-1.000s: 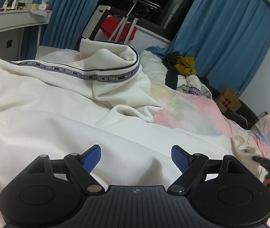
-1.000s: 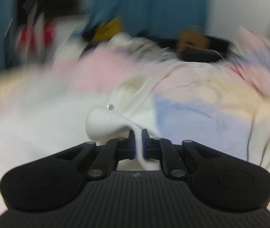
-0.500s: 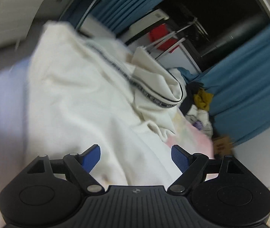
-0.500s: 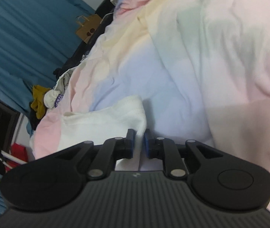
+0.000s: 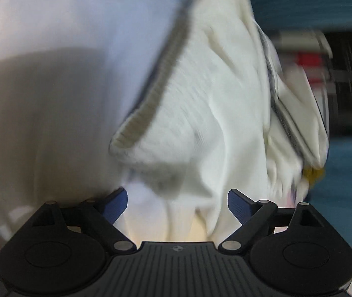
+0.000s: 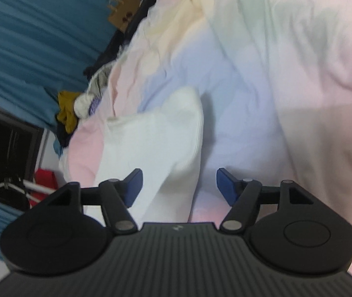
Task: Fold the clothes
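Teal curtains (image 6: 15, 37) hang behind the bed on my right-hand feed, with a dark window (image 6: 0, 146) beside them and a brown paper bag (image 6: 121, 12) on the floor at the bed's far edge. The bed itself is covered by a pastel quilt (image 6: 287, 61) in pink, lilac, yellow and pale green patches. A small heap of clothes, one piece mustard yellow (image 6: 65, 112), sits at the quilt's edge near the curtains.

My right claw (image 6: 177, 186) is opening, its blue pads apart. A cuff or sleeve end of the white garment (image 6: 156, 143) lies flat on the quilt and runs back between the pads, closer to the left one; neither pad presses on it.

My left feed is smeared by motion blur. The left claw (image 5: 177, 204) is opening too and stands wide, pads clear of the cloth. The same white garment (image 5: 213, 99) fills almost the whole view just ahead, bunched in folds, with a ribbed, dark-edged trim band (image 5: 156, 94) running diagonally across it. Something red (image 5: 309, 59) shows blurred beyond it, against more teal curtain.
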Demonstrator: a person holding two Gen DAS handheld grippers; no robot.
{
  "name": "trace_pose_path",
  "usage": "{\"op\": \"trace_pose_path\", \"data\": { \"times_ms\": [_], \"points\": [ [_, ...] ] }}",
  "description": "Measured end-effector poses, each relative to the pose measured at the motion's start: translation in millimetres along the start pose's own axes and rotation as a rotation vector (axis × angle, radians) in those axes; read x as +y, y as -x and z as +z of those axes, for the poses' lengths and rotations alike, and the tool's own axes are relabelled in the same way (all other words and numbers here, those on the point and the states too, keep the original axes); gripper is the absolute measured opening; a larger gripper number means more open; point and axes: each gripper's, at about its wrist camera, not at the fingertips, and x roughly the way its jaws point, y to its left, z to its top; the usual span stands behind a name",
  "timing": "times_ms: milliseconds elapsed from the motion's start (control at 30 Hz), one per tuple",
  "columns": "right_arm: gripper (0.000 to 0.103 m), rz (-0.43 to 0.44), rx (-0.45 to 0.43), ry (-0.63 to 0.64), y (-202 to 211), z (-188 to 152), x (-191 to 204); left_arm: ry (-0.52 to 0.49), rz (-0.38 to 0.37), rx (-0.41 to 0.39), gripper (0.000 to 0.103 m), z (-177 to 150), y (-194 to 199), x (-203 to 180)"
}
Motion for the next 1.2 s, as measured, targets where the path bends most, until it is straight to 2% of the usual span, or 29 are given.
{"op": "trace_pose_path", "data": {
  "times_ms": [33, 167, 233, 267, 300, 367, 433, 500, 567, 633, 733, 833, 867, 1033, 1133, 1200],
  "points": [
    [0.068, 0.003, -0.001, -0.002, -2.6, -0.5, 0.5, 0.022, 0.0, -0.03, 0.097, -0.2, -3.6, -0.9],
    [0.066, 0.009, -0.013, 0.004, -13.2, -2.9, 3.0, 0.092, 0.049, -0.094, 0.095, 1.2, -11.1, -4.6],
    [0.061, -0.006, -0.029, 0.029, -18.1, -5.5, 5.4, 0.086, 0.079, -0.117, 0.08, 4.0, -7.1, -10.0],
    [0.053, -0.02, -0.038, 0.051, -20.8, -6.6, 8.3, 0.092, 0.086, -0.127, 0.077, 5.9, -4.8, -10.3],
    [0.04, -0.037, -0.052, 0.079, -22.2, -7.2, 11.3, 0.106, 0.085, -0.126, 0.075, 8.3, -4.0, -10.2],
    [0.021, -0.07, -0.08, 0.136, -24.6, -8.3, 17.3, 0.112, 0.092, -0.129, 0.073, 11.8, -2.0, -11.6],
    [0.014, -0.06, -0.094, 0.123, -23.7, -8.2, 17.2, 0.095, 0.106, -0.137, 0.063, 14.2, 0.2, -14.6],
    [0.008, -0.045, -0.117, 0.119, -20.7, -8.0, 18.2, 0.078, 0.115, -0.148, 0.058, 9.9, 1.8, -21.4],
    [0.007, -0.024, -0.151, 0.132, -15.4, -7.8, 21.0, 0.082, 0.098, -0.166, 0.048, 10.1, 2.7, -18.8],
    [0.006, -0.018, -0.193, 0.205, -7.6, -8.6, 27.8, 0.047, 0.064, -0.184, 0.04, 12.6, 3.0, -16.3],
    [0.006, 0.011, -0.214, 0.198, 2.4, -6.8, 29.1, -0.005, 0.05, -0.214, 0.034, 13.6, 13.2, -24.6],
    [0.006, -0.011, -0.231, 0.229, 9.1, -8.8, 33.7, -0.103, 0.05, -0.312, 0.031, 18.4, 40.3, -40.8],
    [0.005, -0.016, -0.238, 0.233, 12.6, -8.7, 34.1, -0.103, 0.044, -0.327, 0.03, 21.6, 50.6, -42.7],
    [0.005, -0.035, -0.246, 0.194, 33.0, -8.5, 29.3, -0.134, 0.047, -0.298, 0.029, 39.5, 83.2, -47.8],
    [0.005, -0.114, -0.221, 0.208, 33.9, -10.8, 24.0, -0.183, 0.101, -0.265, 0.029, 47.0, 104.1, -33.6],
    [0.005, -0.176, -0.156, 0.188, 22.8, -10.7, 11.1, -0.202, 0.149, -0.198, 0.03, 54.1, 101.6, -22.8]
  ]
}}
